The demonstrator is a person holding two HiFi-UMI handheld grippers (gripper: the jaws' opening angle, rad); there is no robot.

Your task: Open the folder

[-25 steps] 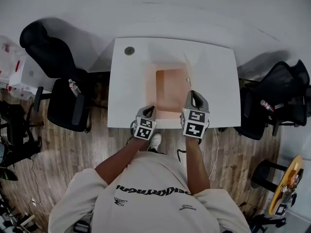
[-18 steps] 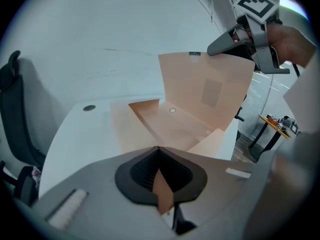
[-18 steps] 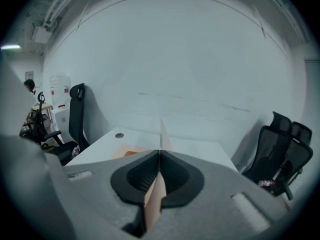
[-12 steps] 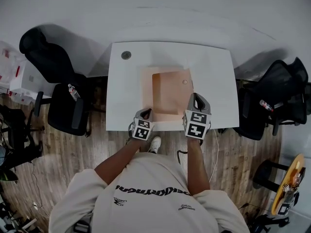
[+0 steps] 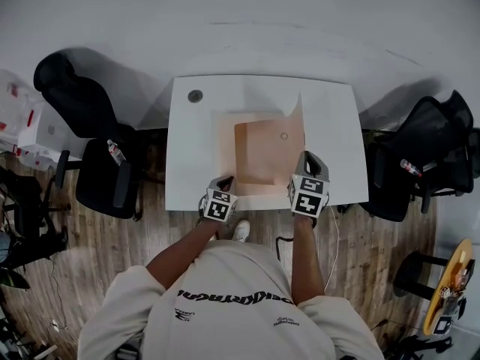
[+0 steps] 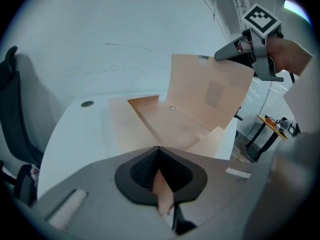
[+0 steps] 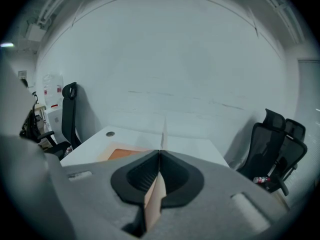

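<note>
Head view: the folder [image 5: 259, 152] lies in the middle of the counter [image 5: 187, 148], more open than a second ago; the right hand-held gripper [image 5: 306, 158] has shifted rightwards. Left gripper view: the left hand-held gripper [image 6: 159, 151] pinches the folder's near edge. Right gripper view: jaws closed on the raised cover [image 7: 163, 129].

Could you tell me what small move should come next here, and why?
Probably swing the right tool rightward and down: its shut jaws hold the cover upright, half open, while the left tool grips the lower leaf lying on the table.
</note>
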